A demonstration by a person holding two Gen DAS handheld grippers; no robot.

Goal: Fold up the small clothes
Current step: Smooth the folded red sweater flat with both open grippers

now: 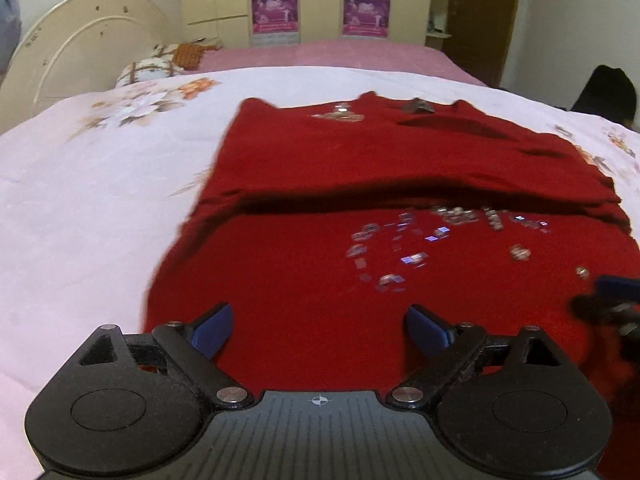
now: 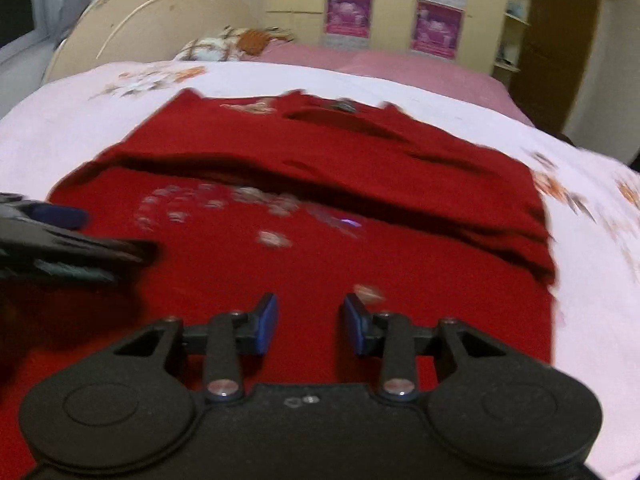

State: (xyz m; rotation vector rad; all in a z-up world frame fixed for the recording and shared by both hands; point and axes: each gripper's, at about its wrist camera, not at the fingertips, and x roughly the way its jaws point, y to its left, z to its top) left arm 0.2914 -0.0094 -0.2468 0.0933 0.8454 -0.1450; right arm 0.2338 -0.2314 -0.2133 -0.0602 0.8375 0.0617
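Both claws gape — red garment (image 1: pixel 360 160) beneath.

I get soft, even indoor light on both feeds, a little dim and warm, with no hard glare. The right wrist view smears badly: the red garment (image 2: pixel 320 208) and its sequins blur into streaks (the left view is sharper, though still soft). Fisheye bends the bed (image 1: pixel 80 184) edges and darkens the corners. A shallow shadow sits under the garment's fold.
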